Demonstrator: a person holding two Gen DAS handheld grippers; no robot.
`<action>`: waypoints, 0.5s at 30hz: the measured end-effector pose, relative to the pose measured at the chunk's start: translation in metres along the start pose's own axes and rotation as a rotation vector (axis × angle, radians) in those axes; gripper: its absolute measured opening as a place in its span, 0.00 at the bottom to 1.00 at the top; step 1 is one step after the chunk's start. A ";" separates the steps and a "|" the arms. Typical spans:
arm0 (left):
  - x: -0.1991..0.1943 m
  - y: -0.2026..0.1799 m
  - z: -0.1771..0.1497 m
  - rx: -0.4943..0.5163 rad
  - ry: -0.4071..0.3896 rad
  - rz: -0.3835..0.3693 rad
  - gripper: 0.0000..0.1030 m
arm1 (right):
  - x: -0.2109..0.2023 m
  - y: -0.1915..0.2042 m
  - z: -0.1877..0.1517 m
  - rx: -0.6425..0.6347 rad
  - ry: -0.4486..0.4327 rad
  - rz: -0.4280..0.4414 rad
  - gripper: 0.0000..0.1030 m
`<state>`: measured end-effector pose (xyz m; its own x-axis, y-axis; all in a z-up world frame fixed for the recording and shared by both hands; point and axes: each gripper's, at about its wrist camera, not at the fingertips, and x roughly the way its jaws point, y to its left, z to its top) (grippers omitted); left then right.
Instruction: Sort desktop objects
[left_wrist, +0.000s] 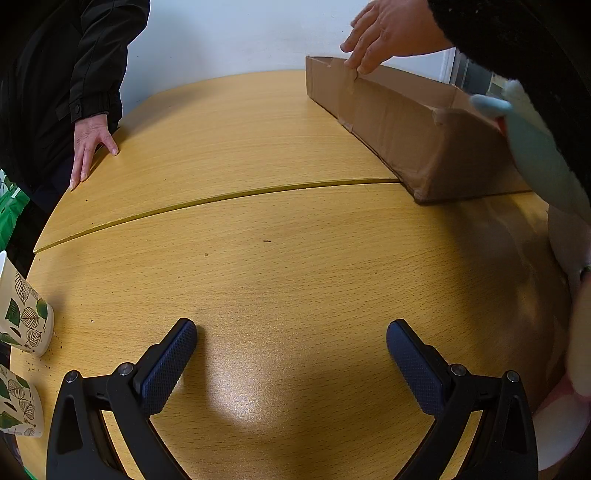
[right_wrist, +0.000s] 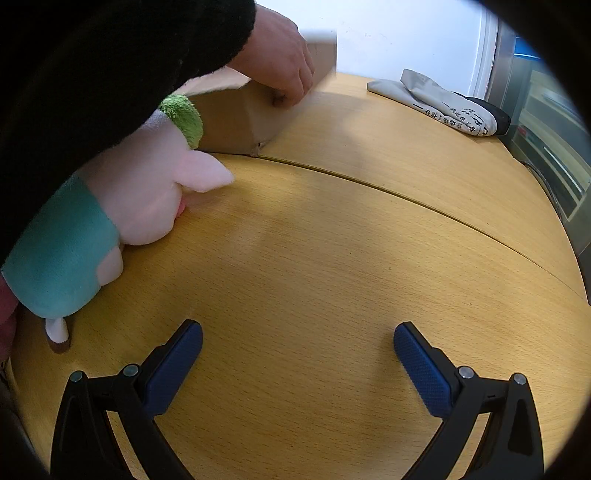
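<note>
Pale wood-grain tabletop (left_wrist: 295, 280), split by a curved seam, filled both wrist views beneath a plain white wall. Nearest the cameras, the left gripper (left_wrist: 291, 345) hung over bare wood with its blue-padded fingers spread wide and nothing between them, and the right gripper (right_wrist: 298, 345) stood the same way, jaws apart and empty. Just left of the left gripper, two leaf-printed paper cups (left_wrist: 24, 317) stood at the table's edge amid a few dark crumbs. In the right wrist view a plush toy (right_wrist: 110, 206) in pink, teal and green lay on the table at the left, partly under a black sleeve. Beyond it sat an open cardboard box (left_wrist: 399, 125), resting across the seam on the far right of the left wrist view. A bare hand (left_wrist: 384, 33) gripped the box's far rim. Across the table another hand (left_wrist: 90, 147), in a dark jacket sleeve, pressed flat on the far-left edge. At the far right corner lay a folded grey cloth bag (right_wrist: 439, 101) printed with dark characters.
</note>
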<state>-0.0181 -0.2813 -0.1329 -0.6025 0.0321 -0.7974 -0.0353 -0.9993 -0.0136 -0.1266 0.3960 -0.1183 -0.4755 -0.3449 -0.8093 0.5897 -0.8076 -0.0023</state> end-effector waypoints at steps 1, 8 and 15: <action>0.000 0.000 0.000 0.000 0.000 0.000 1.00 | 0.000 0.000 0.000 0.000 0.000 0.000 1.00; 0.000 0.000 0.000 0.000 0.000 0.000 1.00 | 0.001 0.001 0.001 0.001 0.000 0.000 1.00; 0.000 0.000 0.000 0.001 0.000 0.000 1.00 | 0.001 0.001 0.002 0.002 0.001 0.000 1.00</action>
<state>-0.0182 -0.2813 -0.1324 -0.6026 0.0323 -0.7974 -0.0358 -0.9993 -0.0134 -0.1278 0.3940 -0.1185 -0.4750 -0.3443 -0.8098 0.5883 -0.8087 -0.0012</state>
